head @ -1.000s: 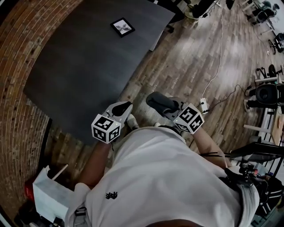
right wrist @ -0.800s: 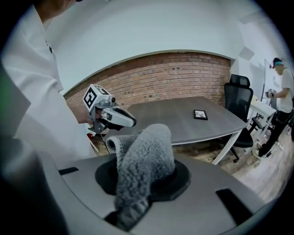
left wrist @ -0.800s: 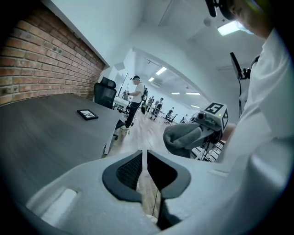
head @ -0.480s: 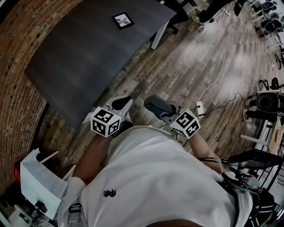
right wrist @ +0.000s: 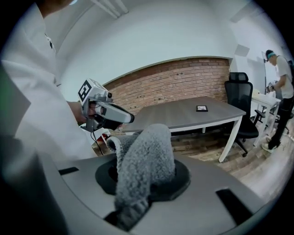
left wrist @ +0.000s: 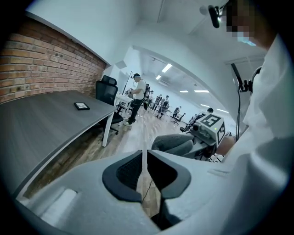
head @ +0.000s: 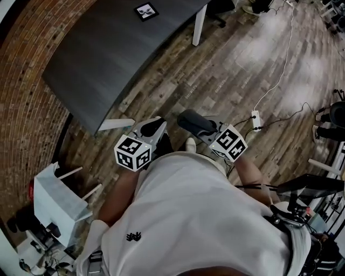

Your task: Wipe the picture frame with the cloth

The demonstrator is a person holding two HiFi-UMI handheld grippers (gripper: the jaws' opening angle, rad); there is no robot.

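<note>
Picture frame [head: 146,11] lying flat at table's [head: 108,59] far end. Right gripper [right wrist: 147,178] clamping cloth [right wrist: 143,156], its fold sticking forward. Left gripper [left wrist: 145,158] sitting closed, empty.

White short-sleeved shirt [head: 205,215]; small black logo [head: 135,236] at shirt's lower left. Beyond shirt's top edge, left gripper [head: 156,127]: pale grey shell, black jaw pads, left cube [head: 132,153] white with black square markers. Beside it, right gripper [head: 187,119]: darker grey shell, right cube [head: 229,143] alike. Thin black cable [head: 253,187] at shirt's right edge.

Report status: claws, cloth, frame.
Left claw shut, empty. Right claw shut on fluffy grey cloth. Small black picture frame untouched on dark grey table, beyond reach.
</note>
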